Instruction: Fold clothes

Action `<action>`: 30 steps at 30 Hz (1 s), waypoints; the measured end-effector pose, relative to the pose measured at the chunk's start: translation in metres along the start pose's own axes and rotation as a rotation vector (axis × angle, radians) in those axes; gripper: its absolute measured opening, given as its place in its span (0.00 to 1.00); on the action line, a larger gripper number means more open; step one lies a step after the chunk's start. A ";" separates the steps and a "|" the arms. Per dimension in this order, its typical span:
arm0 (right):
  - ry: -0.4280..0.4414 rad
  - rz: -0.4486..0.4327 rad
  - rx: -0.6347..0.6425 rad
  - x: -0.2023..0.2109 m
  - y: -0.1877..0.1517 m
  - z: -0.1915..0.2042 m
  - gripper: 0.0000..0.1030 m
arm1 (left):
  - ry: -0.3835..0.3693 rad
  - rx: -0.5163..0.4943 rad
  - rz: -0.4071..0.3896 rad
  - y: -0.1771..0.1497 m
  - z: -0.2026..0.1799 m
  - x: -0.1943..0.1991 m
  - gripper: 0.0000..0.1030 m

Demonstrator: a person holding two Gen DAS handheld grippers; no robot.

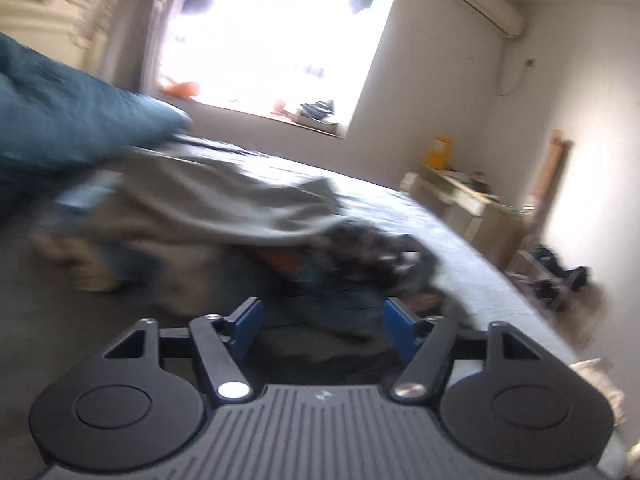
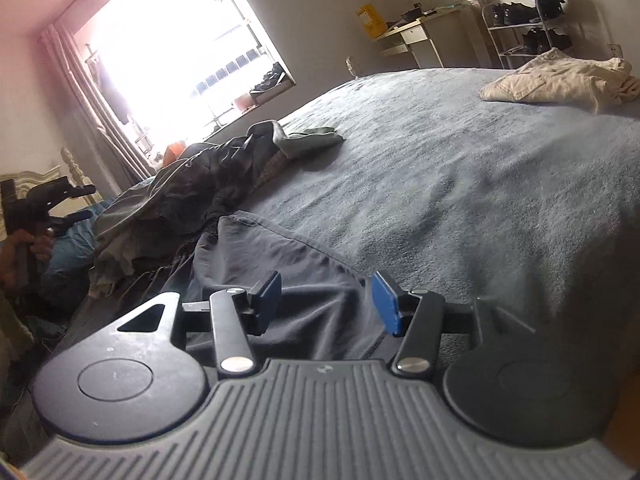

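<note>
- Progress, as I judge it: early to middle; a heap of unfolded clothes (image 2: 192, 184) lies on the bed (image 2: 460, 184) toward the window side, dark and grey pieces tangled together; a dark navy garment (image 2: 288, 276) lies spread on the bed just ahead of the right tongs (image 2: 326, 304), creased at its near part and not visibly folded into a neat packet; whether it counts as finished I cannot tell
- A beige garment (image 2: 560, 80) sits well apart at the far corner of the bed, bunched rather than flat; it may be a set-aside piece, but that is a guess
- Right tongs: blue pads apart, nothing pressed between them, the navy cloth showing below and beyond the gap
- Left tongs (image 1: 324, 330): pads apart and empty, aimed at the heap; its view is smeared by blur, so details of the grey cloth (image 1: 224, 200) and the patterned dark piece (image 1: 380, 252) are uncertain
- Still left: most of the heap, by the look of it
- Around: a teal pillow or quilt (image 1: 68, 116) beside the heap; a bright window (image 2: 168, 52) with a curtain (image 2: 92, 112); a small tabletop (image 2: 416, 28) with a yellow box (image 2: 370, 20); a shoe rack (image 2: 524, 28); an air conditioner (image 1: 486, 4) on the wall
- In the way: the tangle itself, since pieces overlap and one lifted may drag another; the open middle of the bed looks free for laying out
</note>
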State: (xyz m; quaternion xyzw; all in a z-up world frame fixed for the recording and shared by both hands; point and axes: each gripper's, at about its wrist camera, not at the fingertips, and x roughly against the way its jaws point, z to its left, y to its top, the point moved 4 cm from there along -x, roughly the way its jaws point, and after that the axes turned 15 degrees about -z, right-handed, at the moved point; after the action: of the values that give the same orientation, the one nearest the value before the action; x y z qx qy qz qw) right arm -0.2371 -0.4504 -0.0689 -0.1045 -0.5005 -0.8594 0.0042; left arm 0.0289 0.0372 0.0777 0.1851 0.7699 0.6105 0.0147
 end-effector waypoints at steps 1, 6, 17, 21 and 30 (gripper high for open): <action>0.014 0.002 0.011 0.001 0.001 0.006 0.49 | 0.031 -0.011 0.002 -0.003 0.013 0.021 0.71; 0.122 0.026 0.078 -0.011 0.002 0.053 0.49 | 0.129 0.056 0.106 -0.053 0.078 0.095 0.71; 0.523 0.235 0.264 -0.033 -0.081 0.230 0.49 | 0.072 0.255 0.234 -0.193 0.126 0.160 0.68; 0.599 0.414 0.297 -0.030 -0.146 0.271 0.49 | 0.077 0.080 0.201 -0.206 0.106 0.152 0.68; 0.448 0.602 0.100 -0.050 -0.206 0.268 0.49 | 0.046 -0.095 0.198 -0.227 0.068 0.136 0.05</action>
State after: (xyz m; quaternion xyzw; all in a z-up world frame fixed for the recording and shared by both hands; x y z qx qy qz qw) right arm -0.1641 -0.1223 -0.1270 -0.0561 -0.4752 -0.7959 0.3709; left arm -0.1412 0.0997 -0.1271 0.2451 0.7183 0.6488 -0.0546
